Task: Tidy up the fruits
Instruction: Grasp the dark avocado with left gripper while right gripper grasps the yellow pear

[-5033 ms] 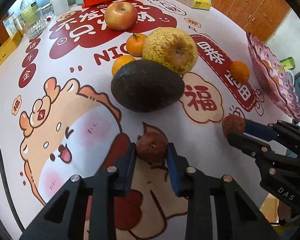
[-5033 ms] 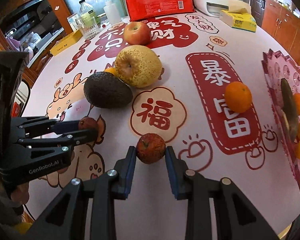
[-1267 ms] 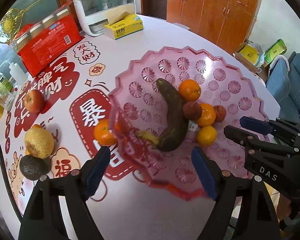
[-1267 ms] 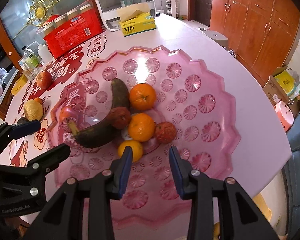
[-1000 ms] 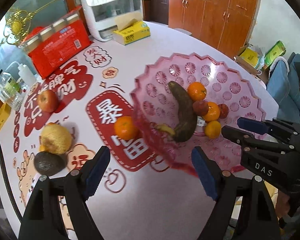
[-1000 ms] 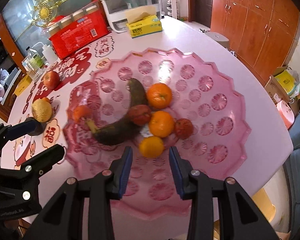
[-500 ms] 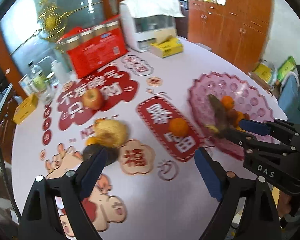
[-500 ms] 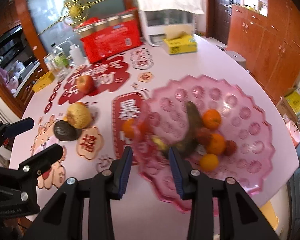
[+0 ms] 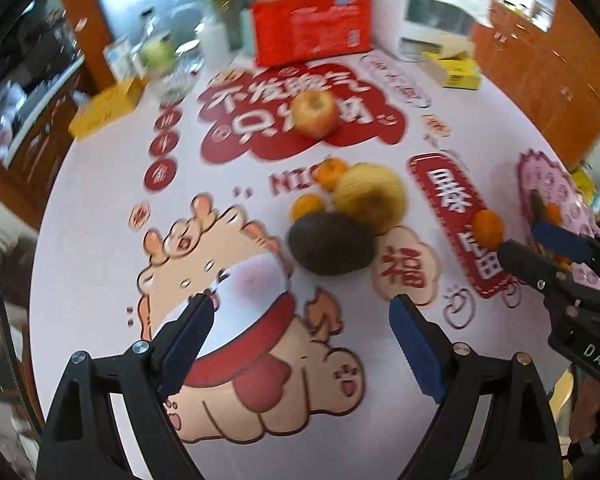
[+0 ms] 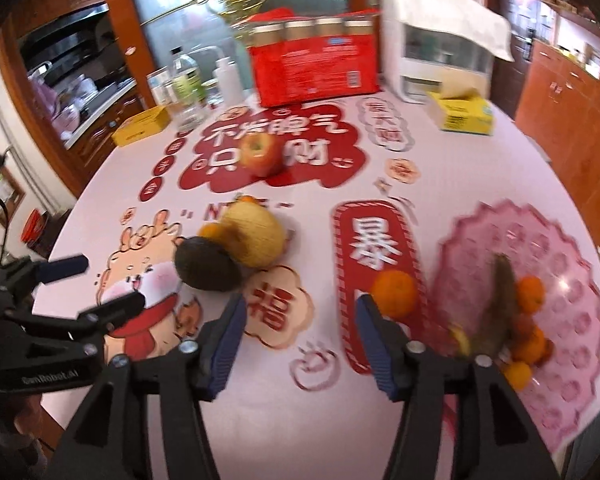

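On the printed tablecloth lie a dark avocado point(image 9: 331, 243) point(image 10: 207, 266), a yellow pear point(image 9: 370, 195) point(image 10: 254, 236), two small oranges point(image 9: 329, 171) beside them, a red apple point(image 9: 314, 113) point(image 10: 261, 153) farther back and a lone orange point(image 9: 488, 229) point(image 10: 394, 293). The pink fruit plate point(image 10: 572, 280) at right holds a dark banana point(image 10: 500, 308) and several small fruits. My left gripper point(image 9: 298, 322) is open and empty, above the cloth short of the avocado. My right gripper point(image 10: 300, 322) is open and empty, its right finger close to the lone orange.
A red carton point(image 10: 312, 68), a white appliance point(image 10: 440, 52), a yellow tissue box point(image 10: 462, 116), bottles point(image 10: 186, 88) and a yellow box point(image 10: 140, 130) stand along the table's far edge. Wooden cabinets point(image 10: 572, 112) stand to the right.
Both grippers have swung left, away from the pink plate and toward the fruit on the cloth. The right gripper's jaws have opened wider. Both stay empty.
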Available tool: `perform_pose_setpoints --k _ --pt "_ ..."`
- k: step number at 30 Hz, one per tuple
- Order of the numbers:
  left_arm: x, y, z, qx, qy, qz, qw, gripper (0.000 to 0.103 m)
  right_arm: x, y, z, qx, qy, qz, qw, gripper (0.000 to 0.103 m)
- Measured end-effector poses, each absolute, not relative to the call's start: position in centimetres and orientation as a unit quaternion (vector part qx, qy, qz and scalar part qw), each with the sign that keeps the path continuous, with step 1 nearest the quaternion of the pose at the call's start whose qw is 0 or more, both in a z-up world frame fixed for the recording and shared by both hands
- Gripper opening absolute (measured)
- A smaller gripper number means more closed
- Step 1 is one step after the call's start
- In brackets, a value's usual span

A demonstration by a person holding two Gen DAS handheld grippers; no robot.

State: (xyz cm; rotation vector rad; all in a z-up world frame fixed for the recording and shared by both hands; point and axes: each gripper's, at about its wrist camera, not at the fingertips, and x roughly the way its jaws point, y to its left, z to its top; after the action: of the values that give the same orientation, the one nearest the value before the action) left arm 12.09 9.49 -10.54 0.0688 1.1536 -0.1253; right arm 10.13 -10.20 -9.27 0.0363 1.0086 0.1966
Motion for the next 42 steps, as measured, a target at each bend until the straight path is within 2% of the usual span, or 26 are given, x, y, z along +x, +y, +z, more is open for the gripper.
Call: perform_pose_setpoints --k 5,17,21,25,31,42 --pt "13.2 11.8 -12.2 0.006 0.560 -0.049 0.827 0.088 13.5 -7.3 -10.5 0.020 0.496 0.125 0.859 0.063" --pt "15.4 11.9 -14.6 0.006 0.556 -0.036 0.831 0.088 21.6 -4.1 -15.5 0.035 0.556 0.129 0.821 0.066" --pt "16.4 11.6 -15.4 -0.003 0.557 -0.035 0.830 0.088 22.7 -4.4 -16.3 0.033 0.559 0.119 0.820 0.069" --pt "17.0 11.2 -16.0 -0.014 0.561 -0.036 0.827 0.088 23.9 -5.5 -17.4 0.077 0.576 0.119 0.805 0.075" --pt "17.5 10.7 -16.5 -0.017 0.564 -0.040 0.825 0.088 24.5 -6.1 -19.4 0.138 0.604 0.152 0.770 0.075" --pt "18.5 9.7 -17.5 -0.051 0.579 -0.058 0.811 0.088 21.8 -8.9 -18.8 0.111 0.586 0.107 0.795 0.074"
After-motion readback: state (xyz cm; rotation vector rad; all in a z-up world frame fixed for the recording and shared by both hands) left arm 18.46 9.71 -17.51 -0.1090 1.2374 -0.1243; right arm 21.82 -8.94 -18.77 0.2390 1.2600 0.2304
